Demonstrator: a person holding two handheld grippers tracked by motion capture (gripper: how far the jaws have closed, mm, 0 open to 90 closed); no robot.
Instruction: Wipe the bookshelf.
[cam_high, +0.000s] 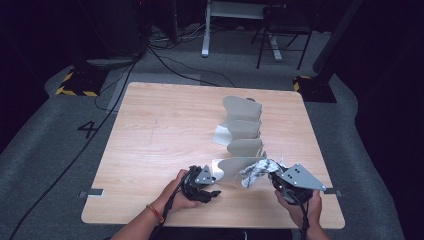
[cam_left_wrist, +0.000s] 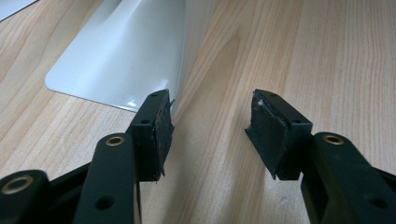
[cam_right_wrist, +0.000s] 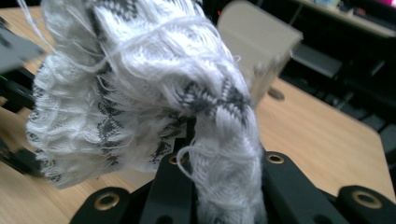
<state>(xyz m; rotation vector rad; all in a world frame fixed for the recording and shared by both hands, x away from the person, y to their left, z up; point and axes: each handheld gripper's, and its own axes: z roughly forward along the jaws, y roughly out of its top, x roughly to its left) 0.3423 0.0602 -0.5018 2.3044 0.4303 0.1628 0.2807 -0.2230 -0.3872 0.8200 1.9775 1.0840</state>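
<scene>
Holding the white-and-grey knitted sock (cam_right_wrist: 140, 88) bunched between its closed fingers (cam_right_wrist: 177, 186), the right gripper (cam_high: 280, 181) has it lifted just off the near edge of the light wooden table (cam_high: 165, 130). That knit looks super light, floppy and a bit frayed with loose threads, so I'd guess pinching a thick fold near the middle works better than grabbing a stray end, which could snag. The left gripper (cam_high: 206, 186) sits beside it with fingers (cam_left_wrist: 156, 135) partway apart, nothing between them, right at the nearest grey sheet-metal divider (cam_left_wrist: 121, 56). Count: one sock, two grippers, and further back four curved grey dividers in a row (cam_high: 242, 125).
</scene>
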